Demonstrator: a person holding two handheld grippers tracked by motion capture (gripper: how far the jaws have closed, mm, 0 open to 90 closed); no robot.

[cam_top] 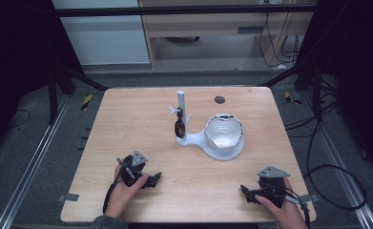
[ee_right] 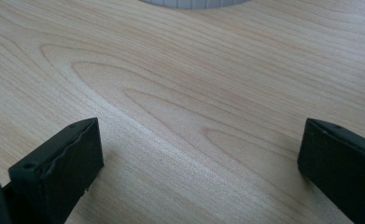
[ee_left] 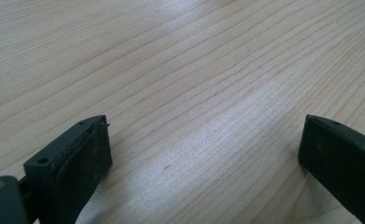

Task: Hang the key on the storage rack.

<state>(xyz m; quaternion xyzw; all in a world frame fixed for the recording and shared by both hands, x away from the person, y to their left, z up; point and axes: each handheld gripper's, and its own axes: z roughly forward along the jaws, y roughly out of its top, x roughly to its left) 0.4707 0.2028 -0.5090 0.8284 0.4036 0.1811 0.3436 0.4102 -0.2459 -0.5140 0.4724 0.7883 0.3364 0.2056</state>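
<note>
Table (cam_top: 141, 138), centre of frame: white stand (cam_top: 193, 138) with upright post, bowl (cam_top: 224, 131) on its right; left gripper (cam_top: 151, 180) and right gripper (cam_top: 247, 193), jaws spread and empty, rest below, right one nearer the bowl.

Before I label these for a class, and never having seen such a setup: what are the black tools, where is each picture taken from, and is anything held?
A person sits at a wooden table holding a hand-worked gripper in each hand: the left gripper and the right gripper. One picture looks down from above; the other two ride on the grippers, looking along their black jaws. On the table stands a white stand with a post, a dark spoon-like piece hanging from it, and a bowl. Both grippers are open over bare wood, holding nothing.
</note>
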